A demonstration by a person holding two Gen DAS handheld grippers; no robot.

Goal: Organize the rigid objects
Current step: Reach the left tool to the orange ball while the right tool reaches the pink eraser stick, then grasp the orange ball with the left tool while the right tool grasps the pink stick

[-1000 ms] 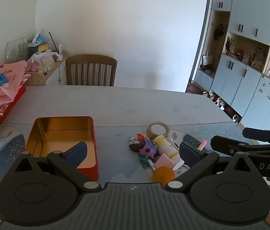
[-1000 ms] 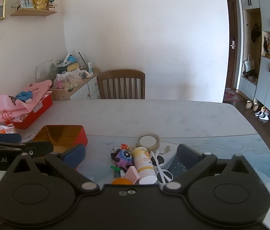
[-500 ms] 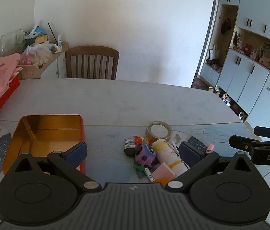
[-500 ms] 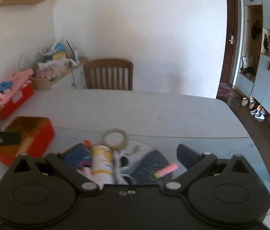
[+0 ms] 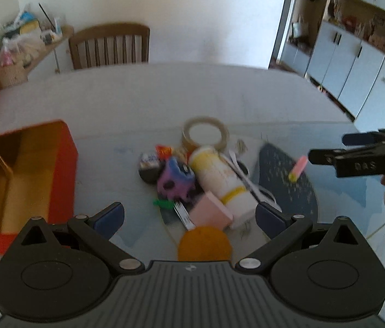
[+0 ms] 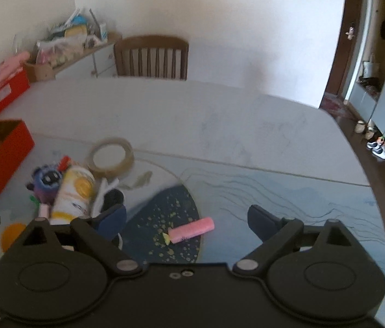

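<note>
One large pale oval bench (image 5: 165, 93) carries everything, its near part covered by a blue-grey printed mat with one dark speckled patch (image 6: 170, 218). One open red rectangular tin with a gold inside (image 5: 25, 175) sits at the near left. One wooden slat-back chair (image 5: 110, 45) stands at the far edge against the white wall, one cluttered sideboard (image 5: 28, 41) is at the far left, and pale blue cupboards (image 5: 356, 63) line the right side of the room.

One heap of small things lies right of the tin: one white cylindrical bottle with yellow bands (image 5: 219, 180) on its side, one beige roll of tape (image 5: 206, 134) lying flat just beyond it, one purple knobbly toy (image 5: 174, 180) touching the bottle's left side, one dark round object (image 5: 148, 166) left of the toy, one pink block (image 5: 211, 210) at the bottle's near end, and one orange disc (image 5: 204, 243) nearest of all. One pink marker with a yellow tip (image 6: 189, 229) lies apart, to the right on the speckled patch.

Two grippers are in view. Spread wide and empty, the left gripper (image 5: 189, 216) hangs over the near end of the heap. Likewise wide and empty, the right gripper (image 6: 187, 217) hovers with the marker lying between its fingers.
</note>
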